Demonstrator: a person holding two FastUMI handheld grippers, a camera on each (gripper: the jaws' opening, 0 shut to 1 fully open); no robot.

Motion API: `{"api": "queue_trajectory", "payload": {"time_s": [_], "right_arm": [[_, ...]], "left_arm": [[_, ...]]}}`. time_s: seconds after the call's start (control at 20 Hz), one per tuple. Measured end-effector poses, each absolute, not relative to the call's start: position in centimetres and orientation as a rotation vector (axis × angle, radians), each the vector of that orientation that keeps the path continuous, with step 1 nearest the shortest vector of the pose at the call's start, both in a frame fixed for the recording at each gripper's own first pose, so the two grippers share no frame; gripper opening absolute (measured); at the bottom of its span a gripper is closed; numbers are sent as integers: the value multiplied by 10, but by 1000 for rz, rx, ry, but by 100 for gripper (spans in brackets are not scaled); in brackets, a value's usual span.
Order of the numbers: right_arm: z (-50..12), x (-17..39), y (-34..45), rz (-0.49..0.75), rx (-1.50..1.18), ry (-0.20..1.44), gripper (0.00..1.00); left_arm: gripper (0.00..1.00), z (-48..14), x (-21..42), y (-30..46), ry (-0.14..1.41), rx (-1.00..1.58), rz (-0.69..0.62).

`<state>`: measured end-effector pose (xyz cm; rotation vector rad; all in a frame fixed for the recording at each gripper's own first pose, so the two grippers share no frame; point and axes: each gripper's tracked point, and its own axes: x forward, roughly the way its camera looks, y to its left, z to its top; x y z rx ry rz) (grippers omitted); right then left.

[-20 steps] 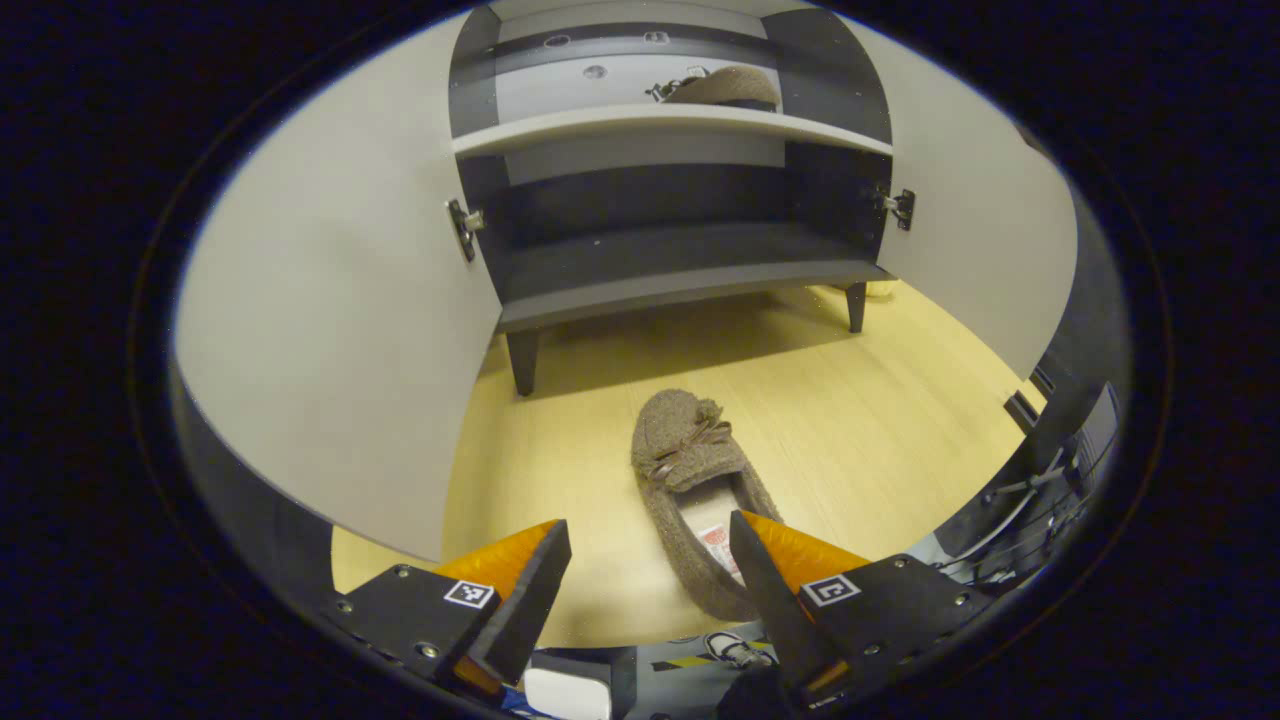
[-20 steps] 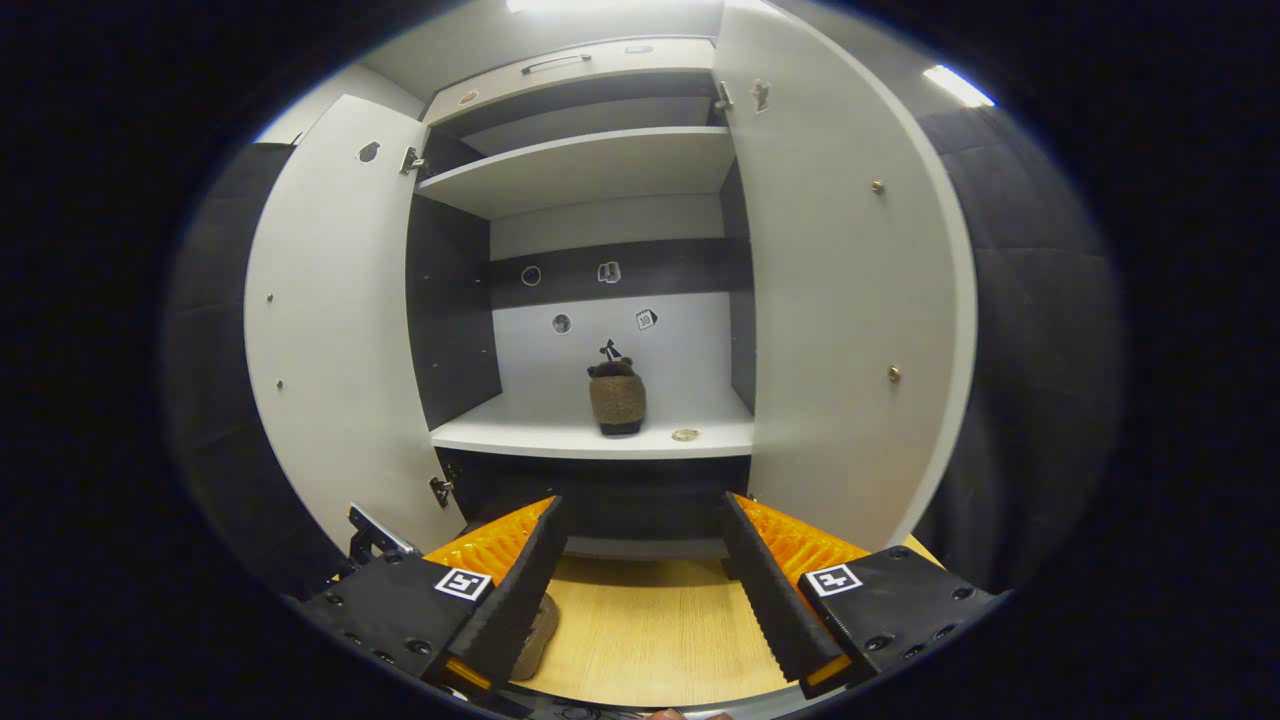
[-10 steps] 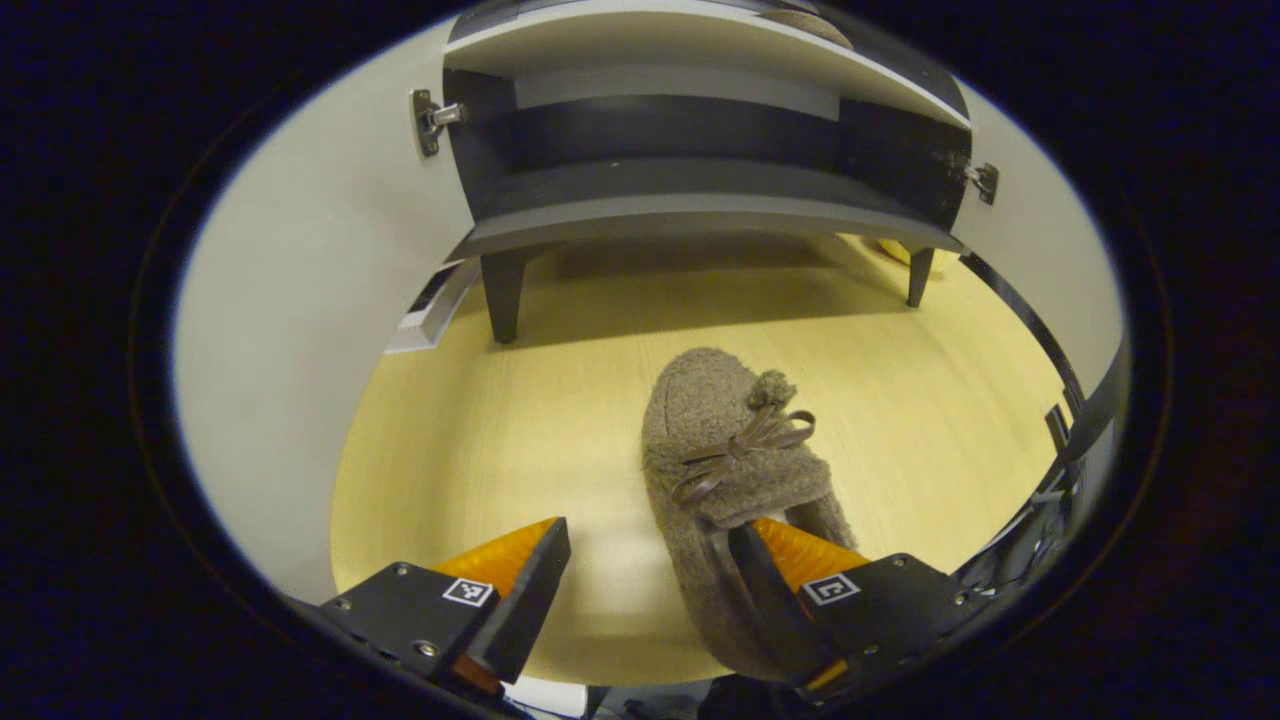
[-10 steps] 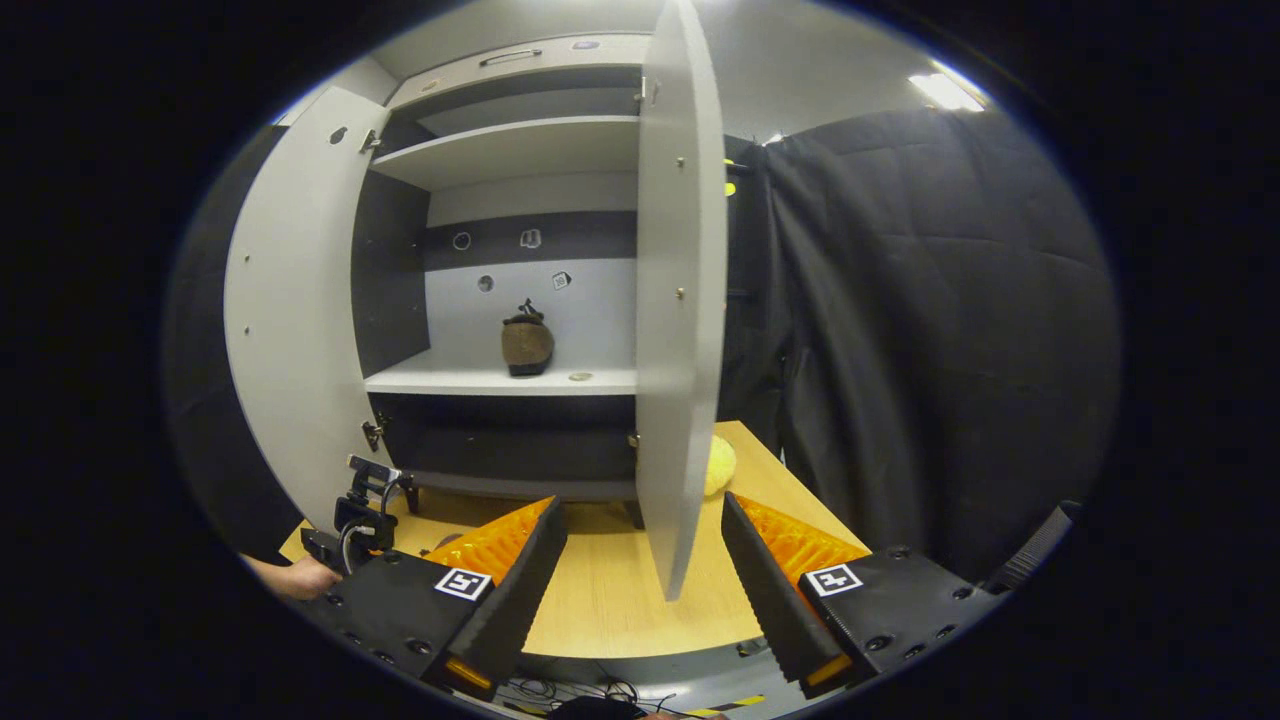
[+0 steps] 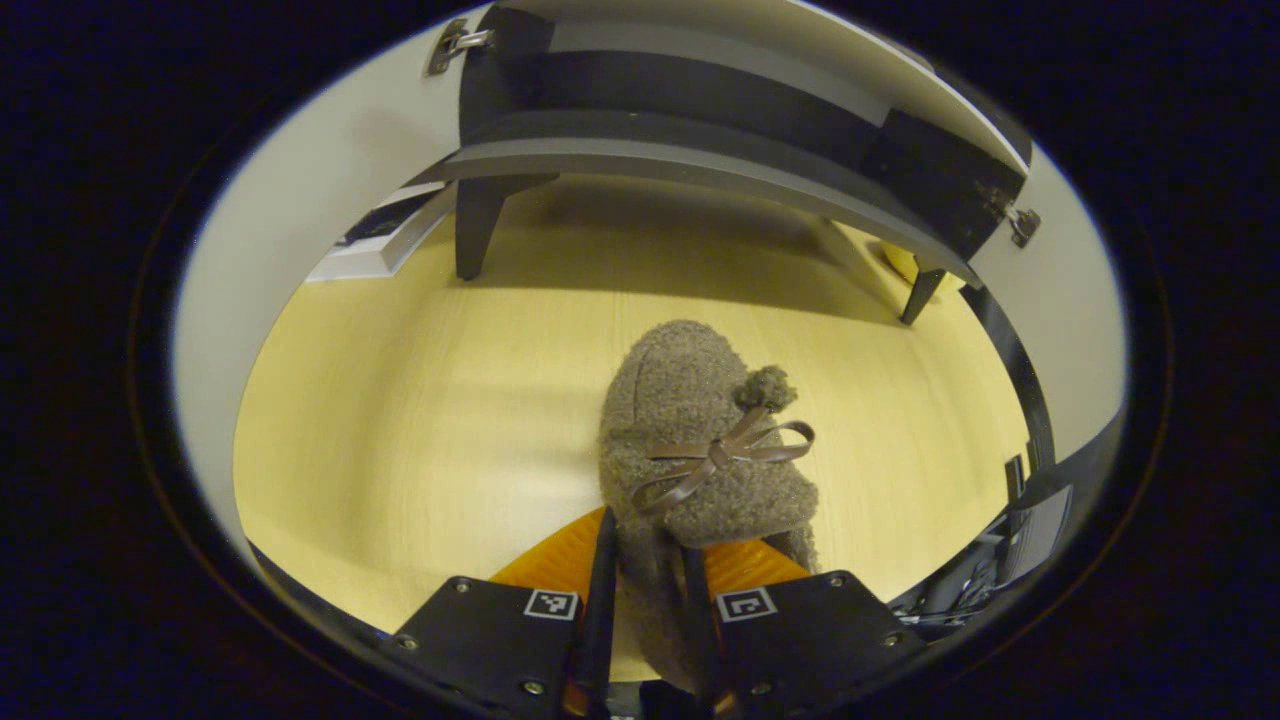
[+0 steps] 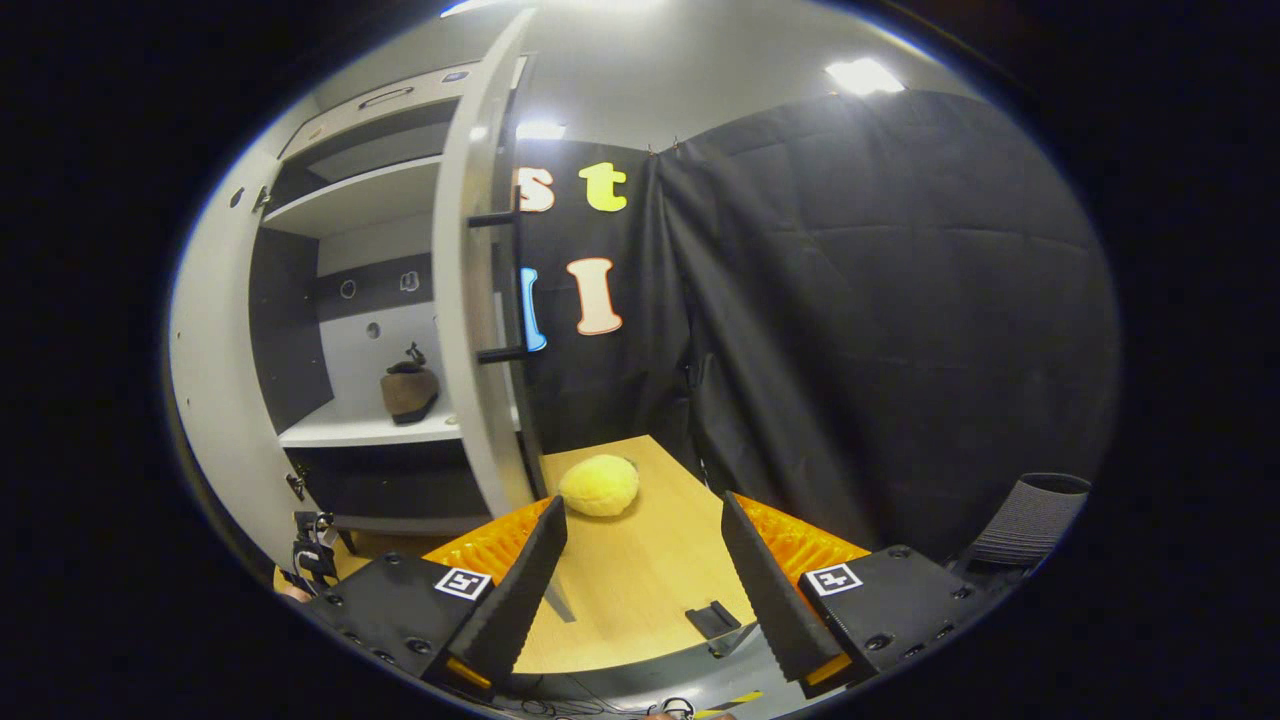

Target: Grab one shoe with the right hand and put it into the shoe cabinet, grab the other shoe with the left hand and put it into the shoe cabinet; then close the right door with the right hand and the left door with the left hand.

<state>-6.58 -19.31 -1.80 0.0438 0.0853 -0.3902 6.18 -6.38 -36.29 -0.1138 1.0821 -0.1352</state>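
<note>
Your left gripper [image 5: 645, 600] has its fingers drawn in tight on the heel wall of the fuzzy brown slipper [image 5: 700, 450], which lies on the wooden floor [image 5: 400, 420] in front of the shoe cabinet [image 5: 700, 130], toe toward the cabinet's bottom edge. Your right gripper [image 6: 645, 580] stands wide apart and holds nothing. Beyond it the other slipper [image 6: 408, 390] sits on the cabinet's white shelf [image 6: 350, 430], behind the right door [image 6: 475, 300]. A yellow plush ball [image 6: 598, 485] rests on the floor beside that door.
</note>
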Motion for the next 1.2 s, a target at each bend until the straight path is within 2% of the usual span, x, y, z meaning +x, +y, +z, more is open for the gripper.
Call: {"api": "queue_trajectory", "payload": {"time_s": [0.05,0.15,0.2,0.3,0.5,0.55,0.6,0.65,0.7,0.75,0.8,0.95,1.0,1.2], "right_arm": [[-11,-61,-204,-396,50,71,98],[-6,-54,-226,-403,53,49,98],[-8,-51,-231,-410,49,46,98],[-8,-40,-249,-404,59,48,98],[-5,-14,-268,-361,71,45,98],[-2,-6,-270,-351,68,41,92],[-1,-3,-271,-342,64,35,92],[3,2,-271,-333,57,31,92],[4,7,-272,-326,49,27,92],[7,11,-273,-319,41,25,98],[8,14,-274,-315,35,23,92],[12,15,-281,-322,25,16,92],[13,14,-284,-331,22,14,98],[23,9,-296,-383,11,4,98]], "left_arm": [[36,-362,64,-57,1069,-154,-83],[14,-358,64,-53,1074,-310,28],[15,-361,66,-44,1065,-323,59],[3,-351,59,-37,1054,-308,92],[2,-334,70,-26,1015,-164,107],[7,-331,75,-25,1003,-141,94],[2,-327,79,-22,985,-128,81],[7,-325,79,-19,970,-123,73],[2,-321,80,-17,957,-125,70],[2,-321,80,-17,941,-128,68],[2,-319,81,-15,924,-131,67],[2,-318,82,-15,869,-119,61],[2,-316,84,-13,844,-107,65],[2,-297,89,-6,745,-143,59]]}}
